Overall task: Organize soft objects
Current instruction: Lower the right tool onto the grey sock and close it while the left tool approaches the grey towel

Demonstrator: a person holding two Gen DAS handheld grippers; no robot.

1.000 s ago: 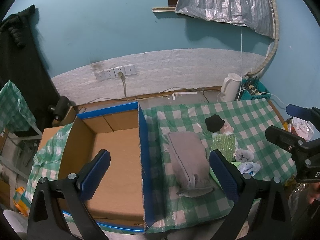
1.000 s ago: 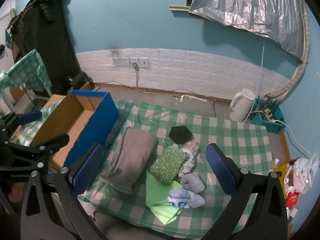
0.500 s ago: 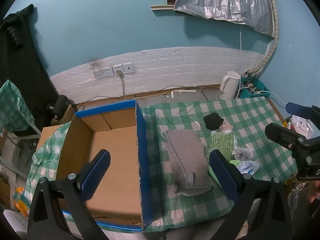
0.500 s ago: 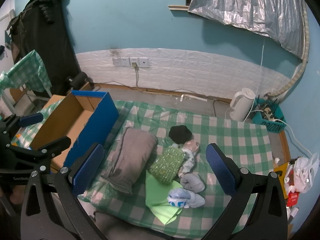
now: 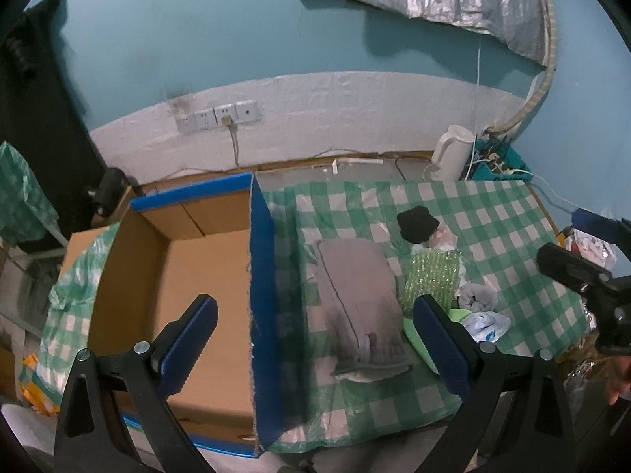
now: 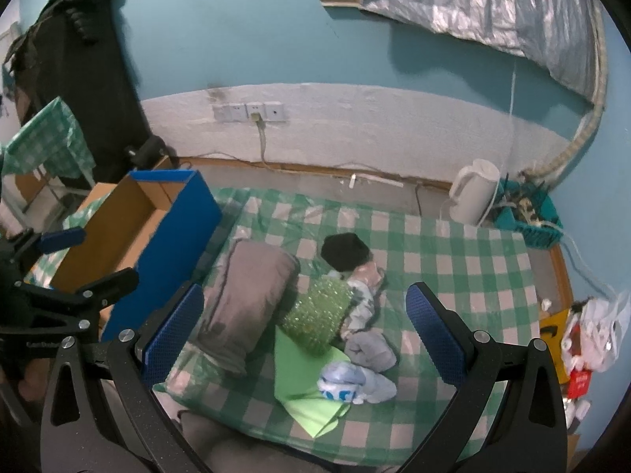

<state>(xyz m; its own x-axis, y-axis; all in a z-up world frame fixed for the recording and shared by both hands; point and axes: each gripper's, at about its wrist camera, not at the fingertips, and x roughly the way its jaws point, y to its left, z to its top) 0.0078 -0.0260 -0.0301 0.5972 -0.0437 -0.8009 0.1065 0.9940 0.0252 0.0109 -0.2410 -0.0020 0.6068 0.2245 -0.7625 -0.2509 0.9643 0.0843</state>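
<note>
A folded grey garment (image 5: 361,303) (image 6: 246,299) lies on the green checked cloth (image 5: 501,213) (image 6: 453,252), just right of an open cardboard box with blue edges (image 5: 260,260) (image 6: 177,213). Beside it sit a green bubble-wrap roll (image 5: 432,276) (image 6: 315,311), a black cap (image 5: 416,222) (image 6: 345,250), a lime green sheet (image 6: 303,374), and small grey (image 6: 370,351) and white-blue (image 6: 351,380) bundles. My left gripper (image 5: 315,339) hangs open above the box wall and the grey garment. My right gripper (image 6: 303,331) hovers open over the pile, holding nothing.
A white kettle (image 5: 453,153) (image 6: 473,193) and a teal basket of cables (image 6: 528,213) stand at the back right. Wall sockets (image 6: 248,112) with a cord sit on the white wall panel. A plastic bag (image 6: 595,335) lies off the right edge. Dark clothing (image 6: 79,59) hangs at left.
Both views shifted only slightly; the left view drifted a little so the box and garment sit marginally further left. Nothing was grasped or moved.
</note>
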